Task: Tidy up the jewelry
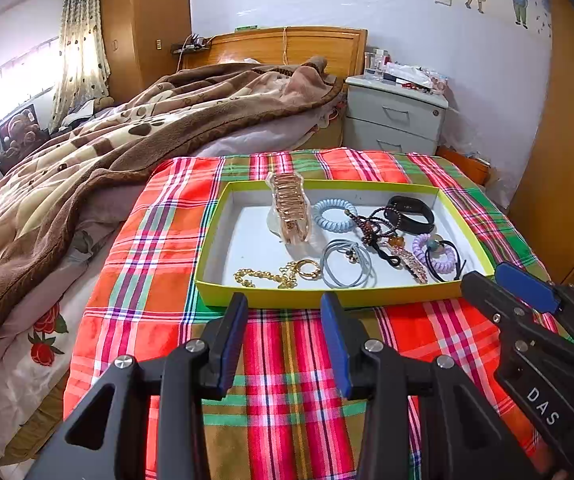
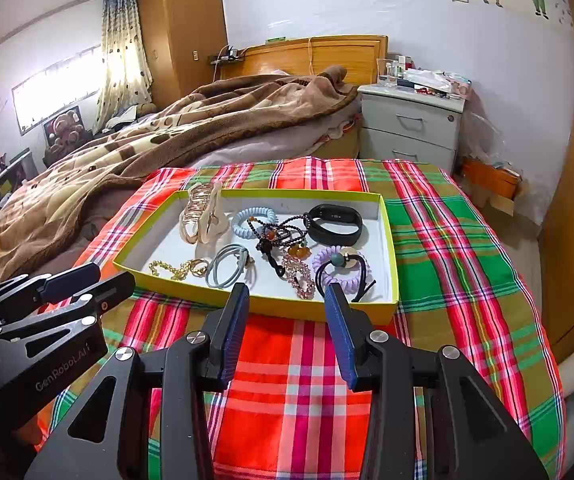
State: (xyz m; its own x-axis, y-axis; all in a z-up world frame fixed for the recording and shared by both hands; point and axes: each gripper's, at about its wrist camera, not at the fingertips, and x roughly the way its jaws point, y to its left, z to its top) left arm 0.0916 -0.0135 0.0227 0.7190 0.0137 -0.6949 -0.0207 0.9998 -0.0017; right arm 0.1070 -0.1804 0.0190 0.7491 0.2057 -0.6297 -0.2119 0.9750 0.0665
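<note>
Nearest the lens in each wrist view stand the black tongs with blue pads: the left tongs [image 1: 285, 300] and the right tongs [image 2: 287, 290] both hang with their jaws apart and nothing between them, just short of the near wall of the yellow-green tray [image 1: 327, 300]. Under them lies a plaid cloth [image 1: 287, 380] of red, green and white, spread over the foot of a bed. Inside the tray, on its white floor, the jewelry is gathered (all of it loose, some pieces overlapping). A rose-gold hair claw [image 1: 289, 210] stands at the far left side. Beside it lies a pale blue coil hair tie [image 1: 329, 214], then a string of dark beads [image 1: 371, 220] tangled toward the middle, touching a black wristband [image 1: 411, 212] at the far right. Along the near wall lie a gold chain bracelet [image 1: 267, 276] with a ring at its end, a grey elastic hair tie [image 1: 345, 266], a pink rhinestone clip [image 1: 407, 258] and a lilac coil hair tie [image 1: 437, 254] crossed by a black elastic with a round bead. A brown blanket [image 1: 107, 140] covers the bed beyond, and a grey nightstand [image 1: 397, 118] stands by the headboard.
</note>
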